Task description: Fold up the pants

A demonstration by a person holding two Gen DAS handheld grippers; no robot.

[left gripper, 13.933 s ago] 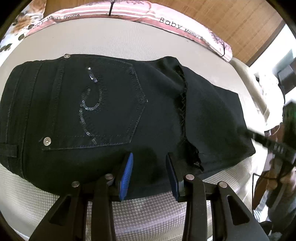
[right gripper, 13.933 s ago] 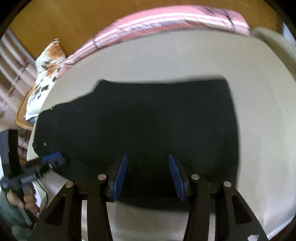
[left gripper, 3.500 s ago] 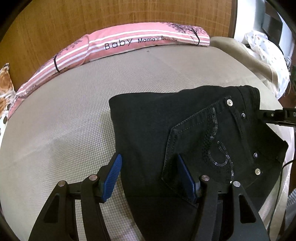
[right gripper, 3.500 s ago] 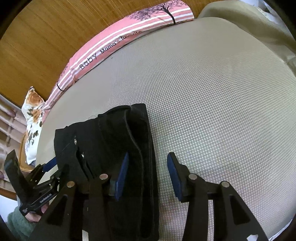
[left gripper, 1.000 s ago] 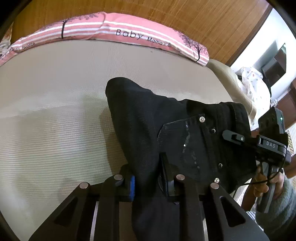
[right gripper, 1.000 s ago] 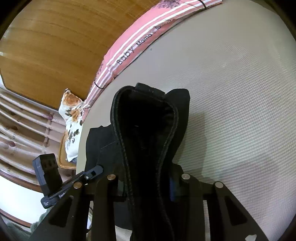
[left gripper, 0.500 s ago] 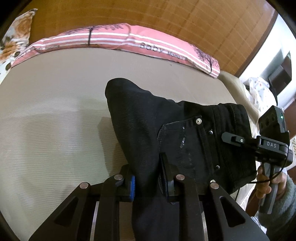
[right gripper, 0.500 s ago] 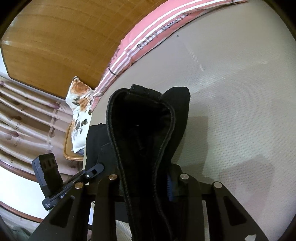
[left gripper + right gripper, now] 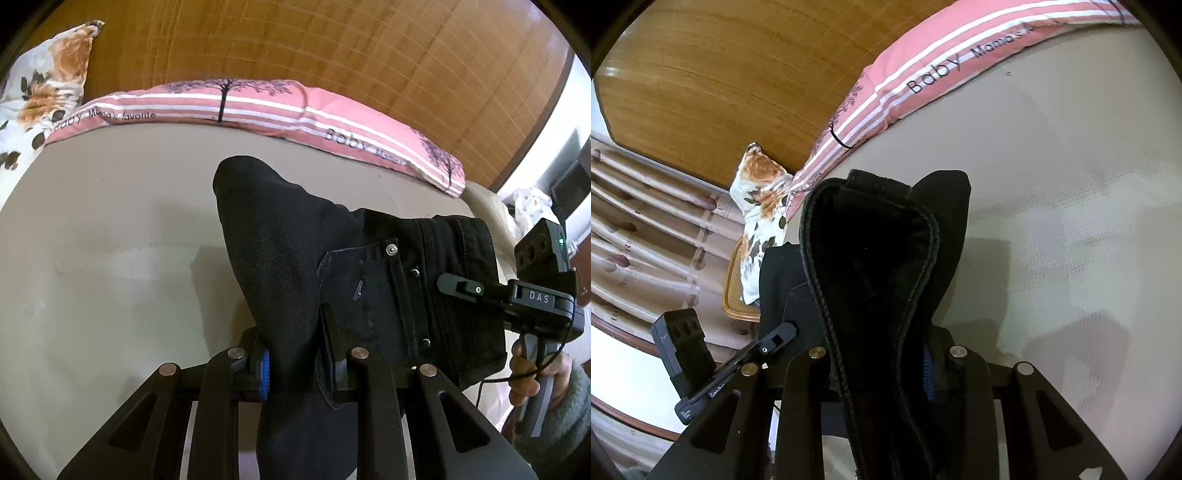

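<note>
The folded black pants hang lifted above the beige bed, stretched between both grippers. My left gripper is shut on the fold end of the pants, beside the back pocket. My right gripper is shut on the waistband end, which bulges up between its jaws. The right gripper also shows in the left wrist view, held in a hand at the waistband. The left gripper shows in the right wrist view at the lower left.
A pink striped pillow lies along the wooden headboard. A floral pillow sits at the far left. Curtains and a wicker chair stand beyond the bed's left side.
Both grippers, shut on the pants, have risen and tilted up; more headboard and curtain shows. The pants hang higher off the bed.
</note>
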